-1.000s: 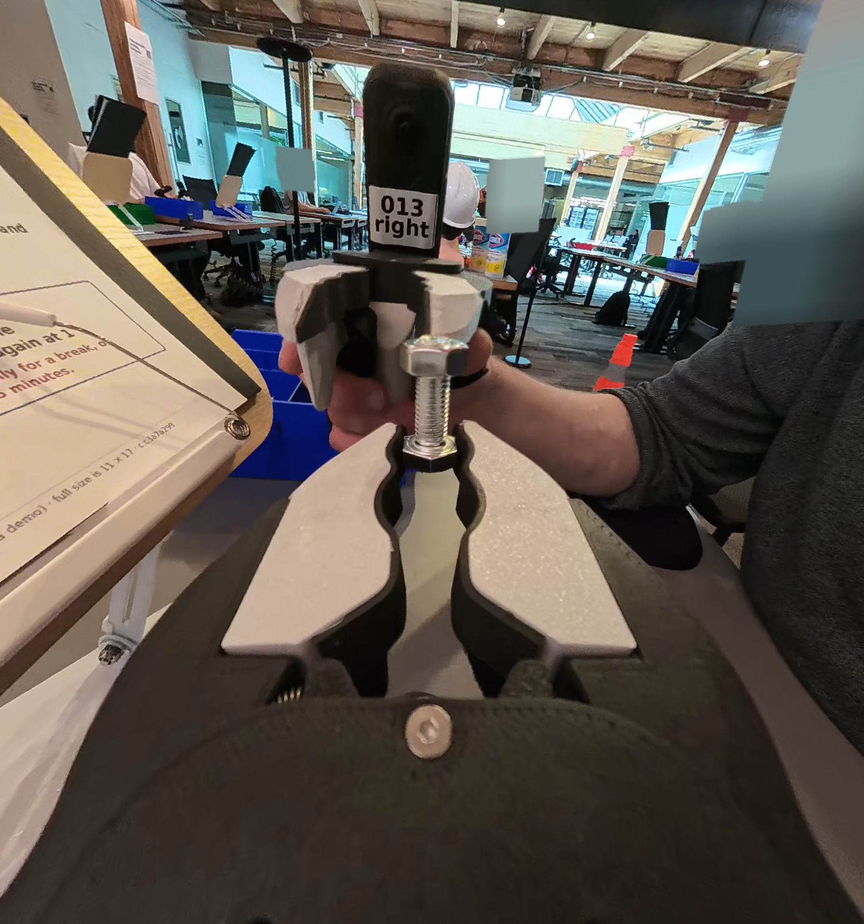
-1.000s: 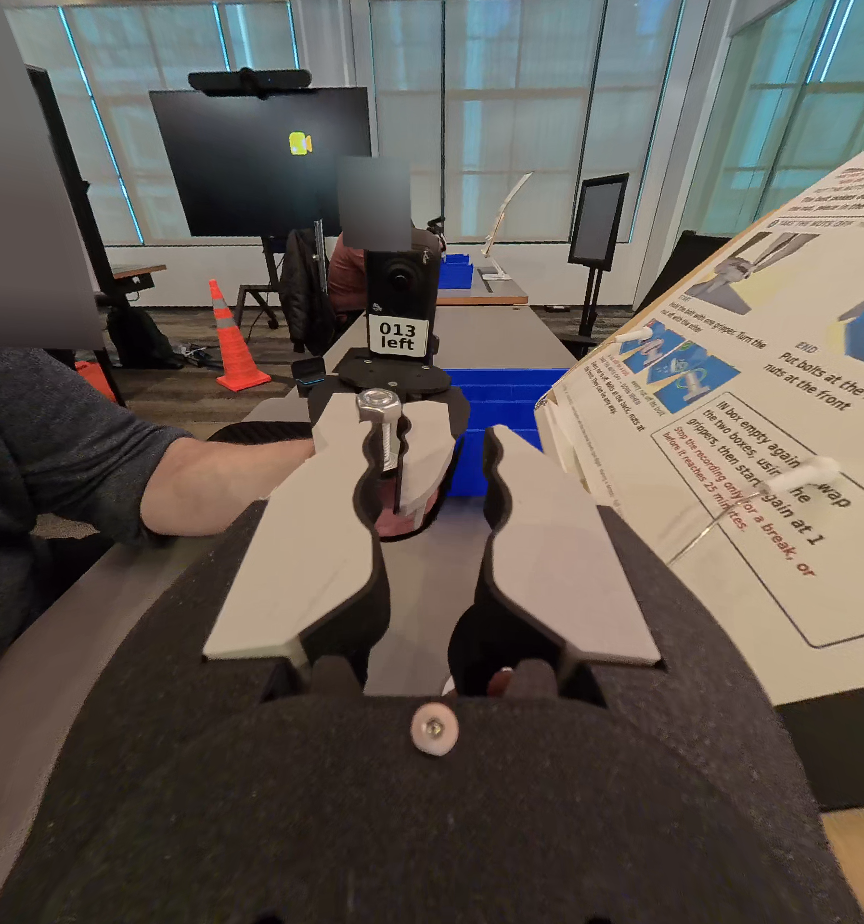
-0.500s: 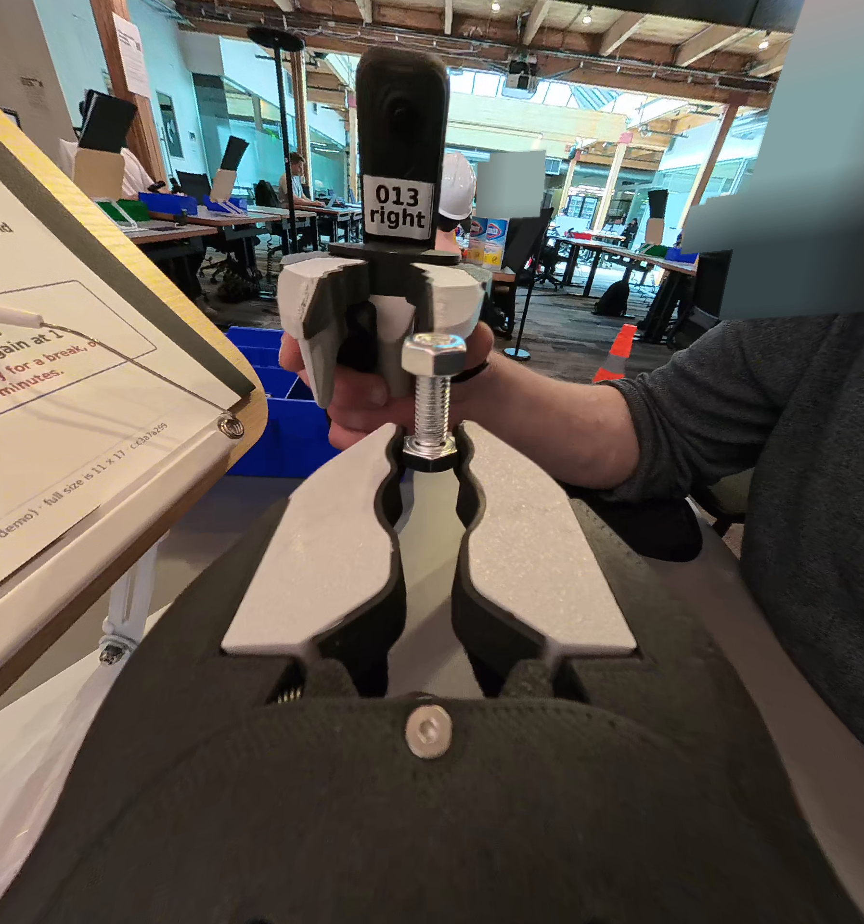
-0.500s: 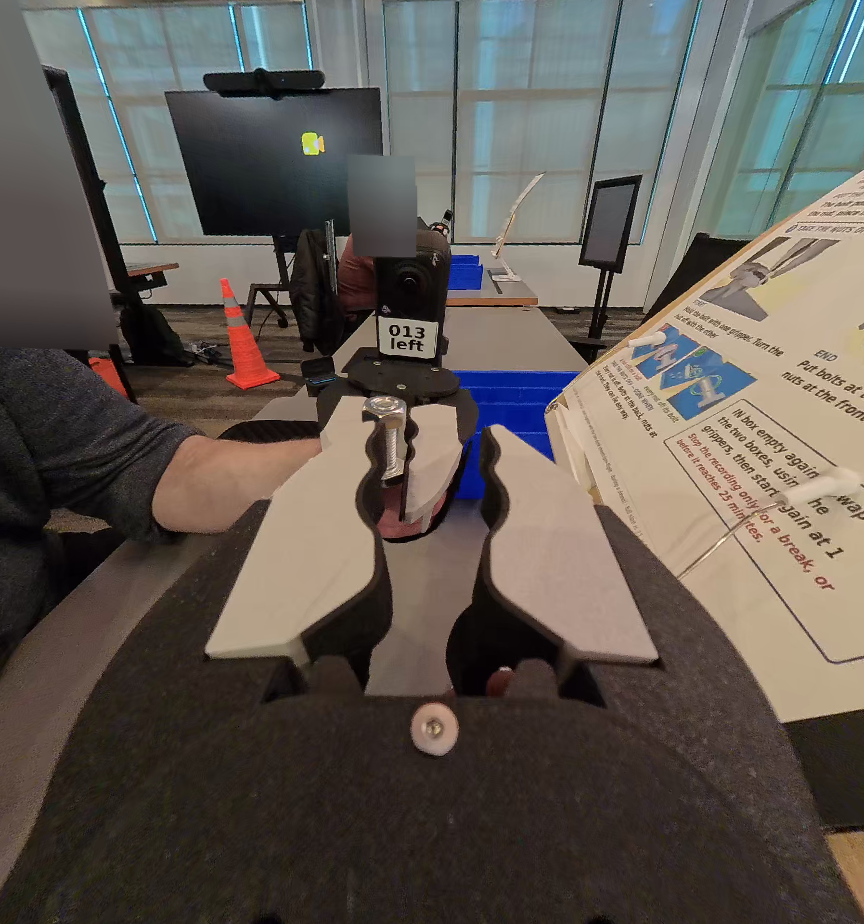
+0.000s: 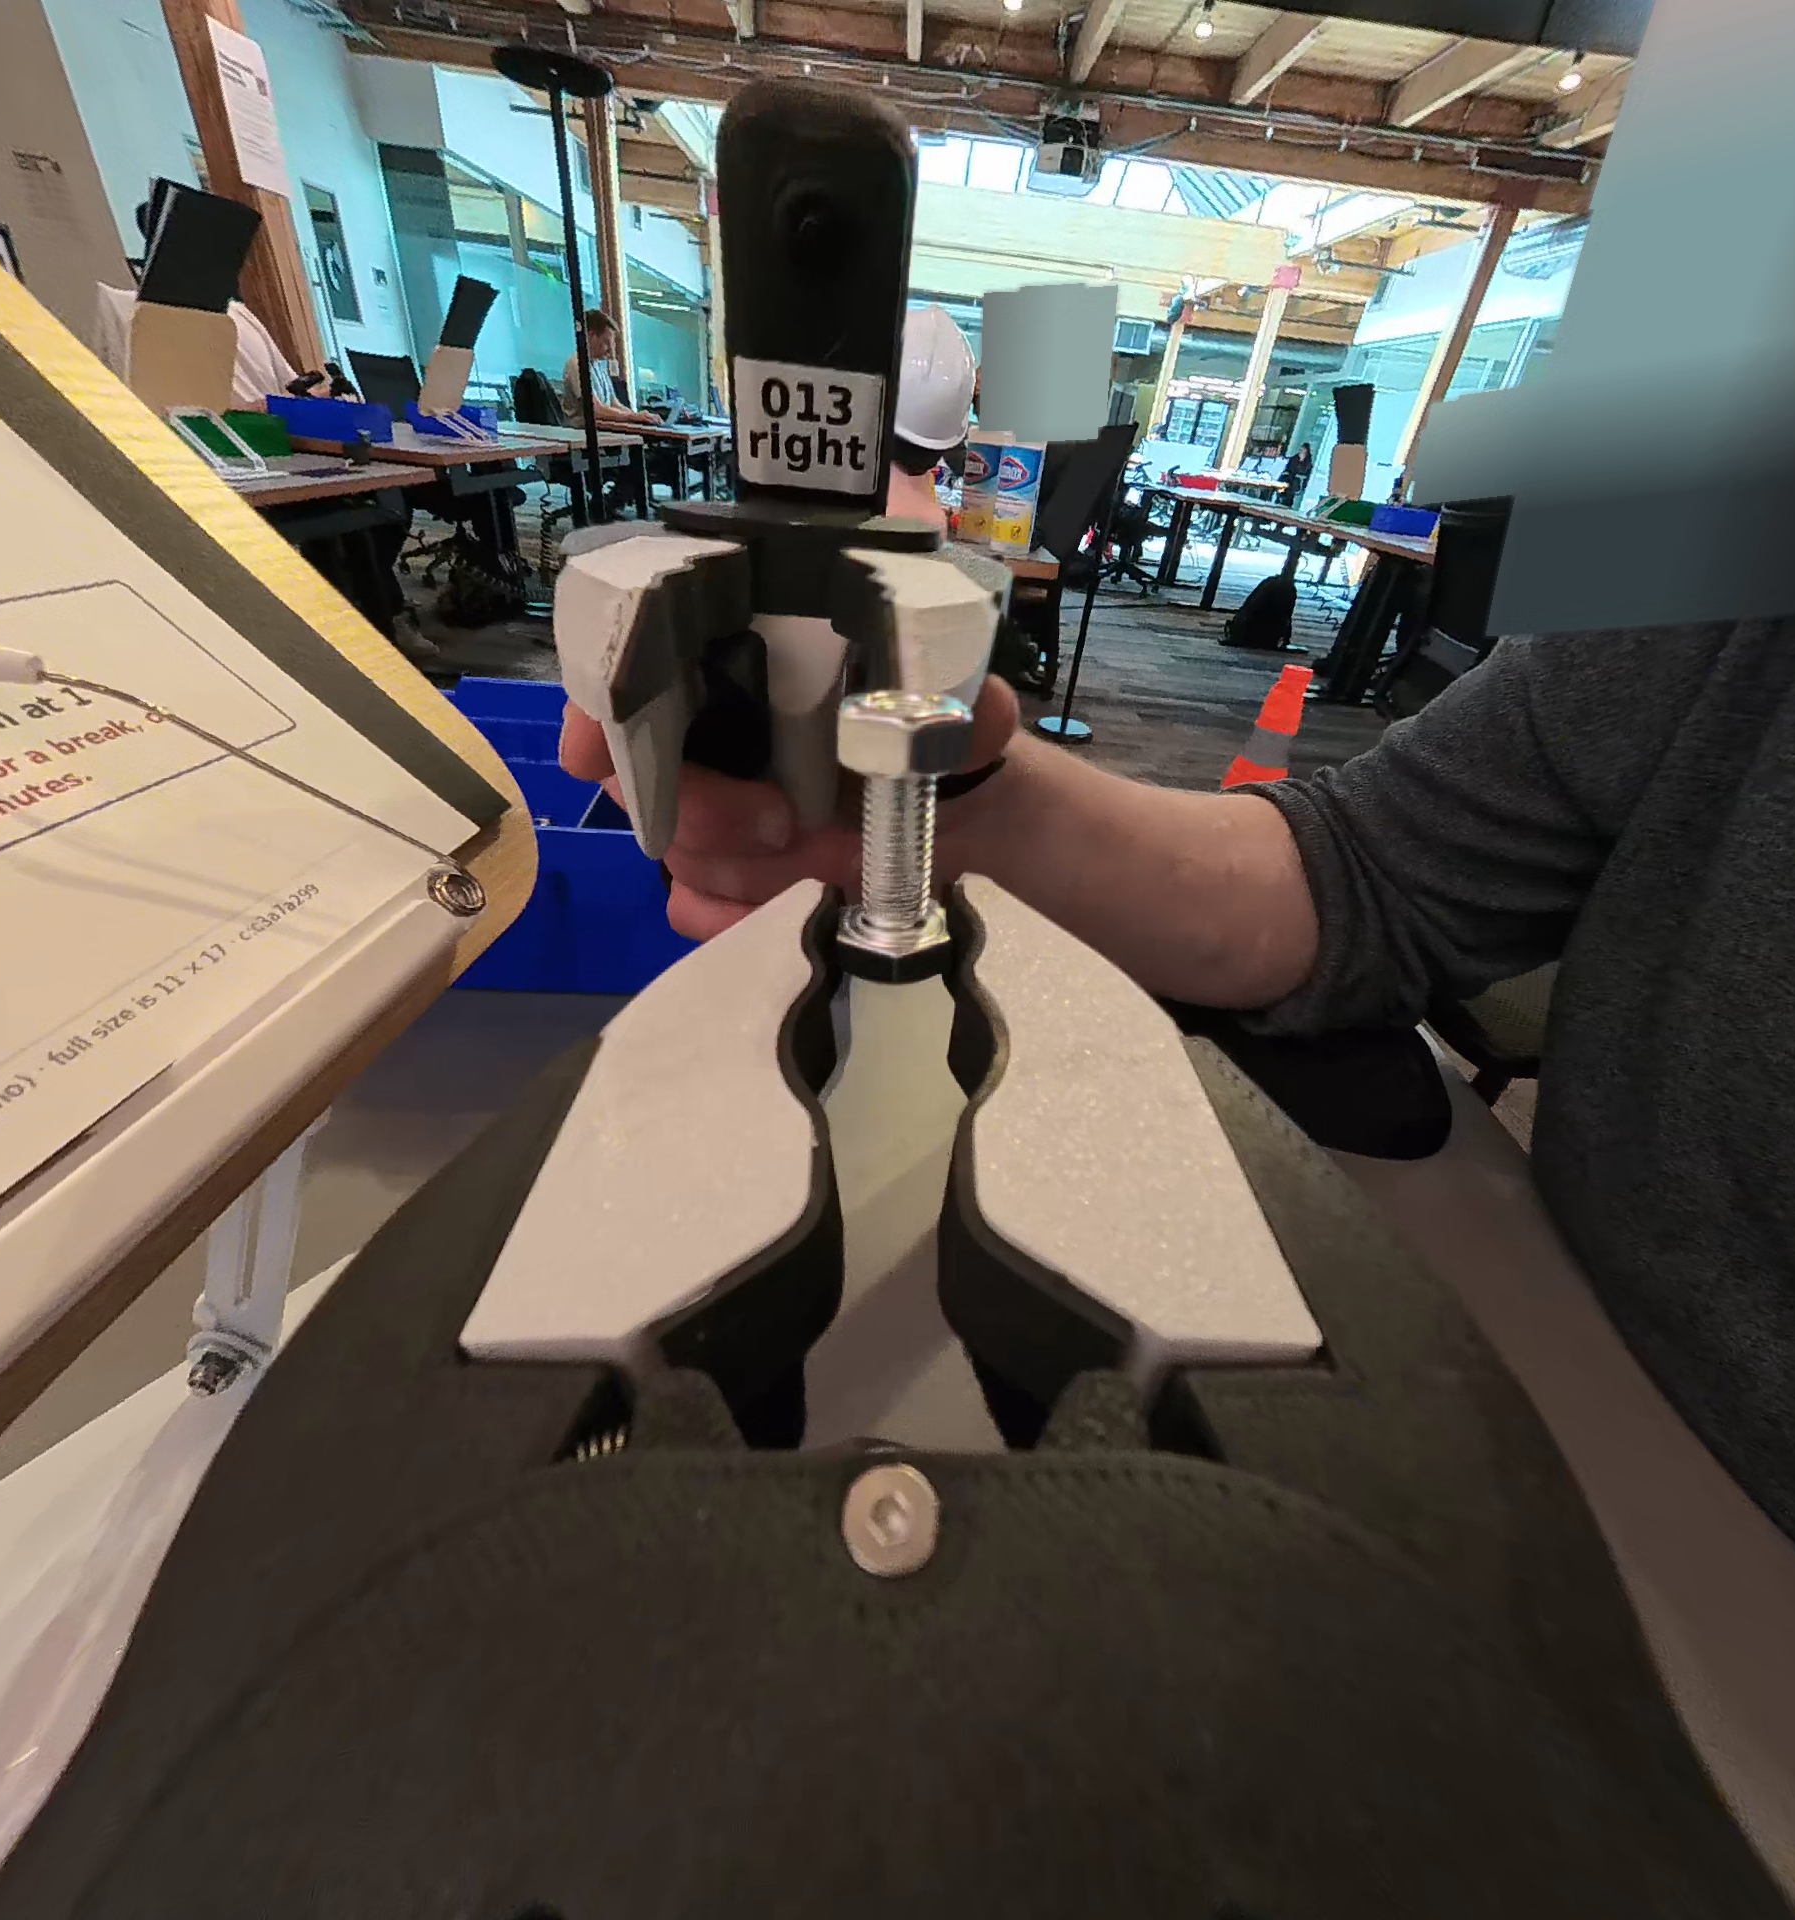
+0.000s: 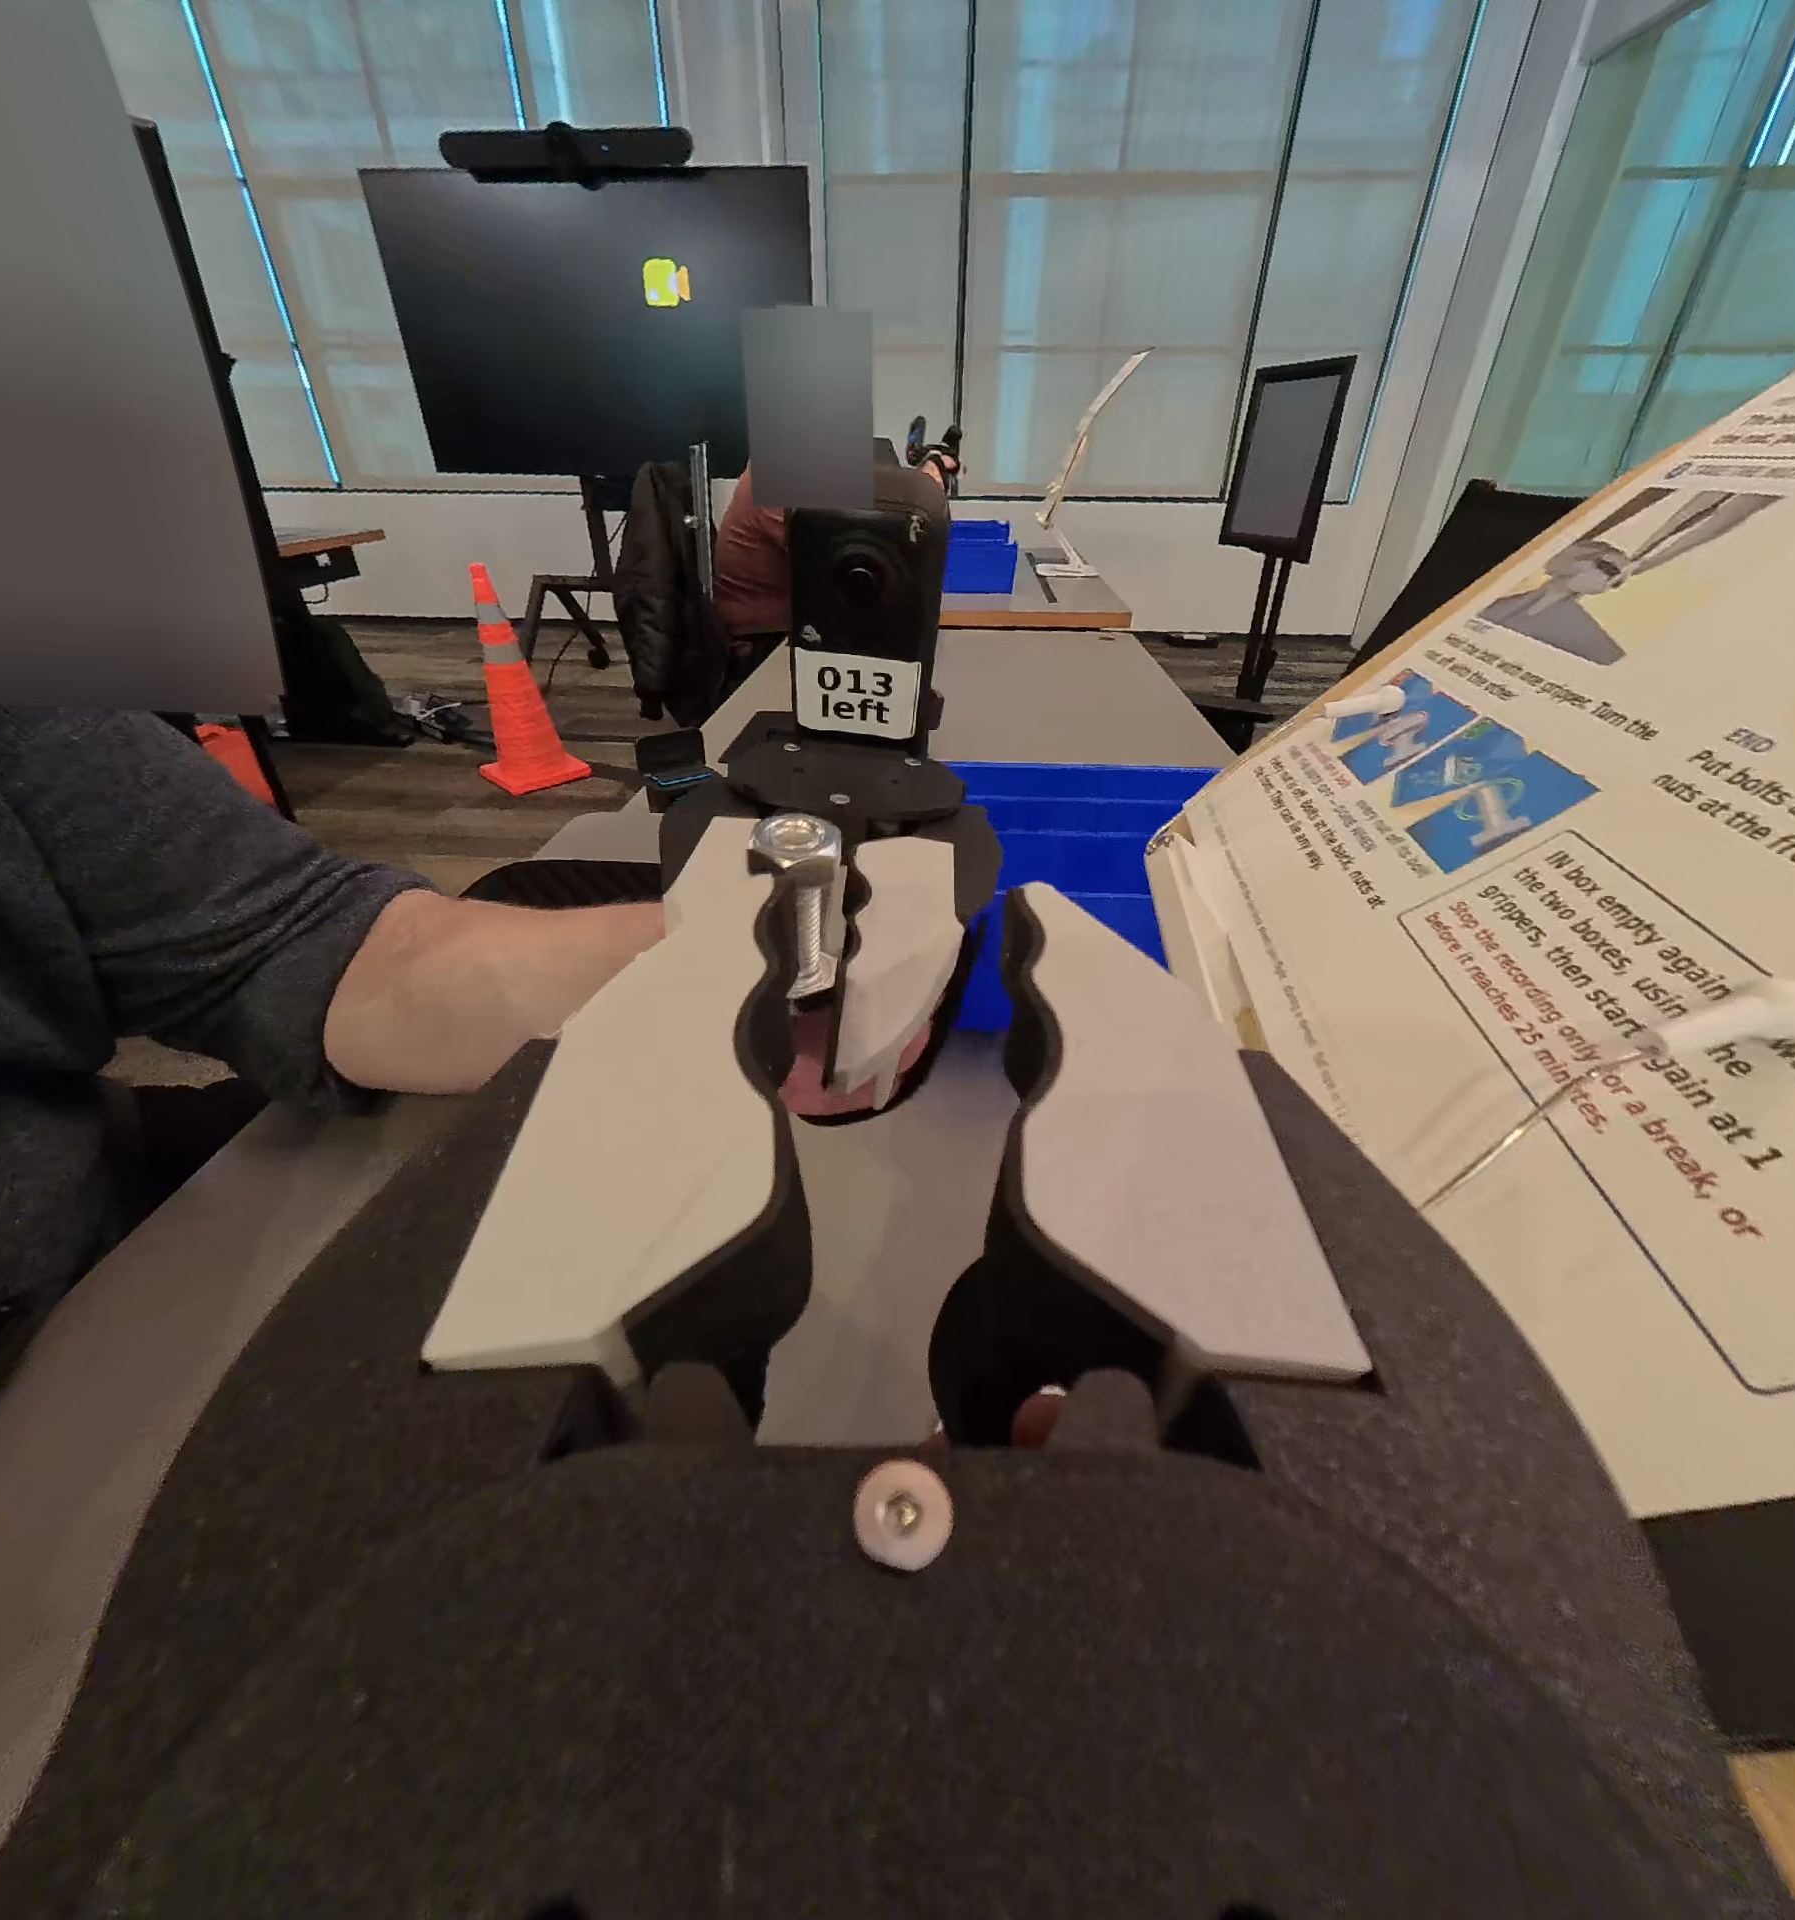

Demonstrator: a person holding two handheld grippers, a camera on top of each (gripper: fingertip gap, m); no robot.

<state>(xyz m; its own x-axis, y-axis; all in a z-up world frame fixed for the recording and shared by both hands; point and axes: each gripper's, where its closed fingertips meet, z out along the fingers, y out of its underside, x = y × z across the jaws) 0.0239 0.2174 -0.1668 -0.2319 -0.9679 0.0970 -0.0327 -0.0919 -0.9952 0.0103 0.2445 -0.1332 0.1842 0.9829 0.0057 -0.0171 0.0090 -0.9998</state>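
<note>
A bolt point(image 5: 898, 821) is clamped upright by its nut point(image 5: 891, 930) in the left gripper point(image 5: 893, 940). At 12 o'clock, the right gripper point(image 6: 929, 925) is held agape, nothing gripped; its spread is shown only in its own view.

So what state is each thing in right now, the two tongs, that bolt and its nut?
Left tongs: shut on the nut, pads pressing its sides.
Nut: threaded low on the bolt, clamped.
Bolt: upright, head on top.
Right tongs: open, holding nothing, facing the bolt.
Wall screen: dark but for a small yellow icon.
</note>
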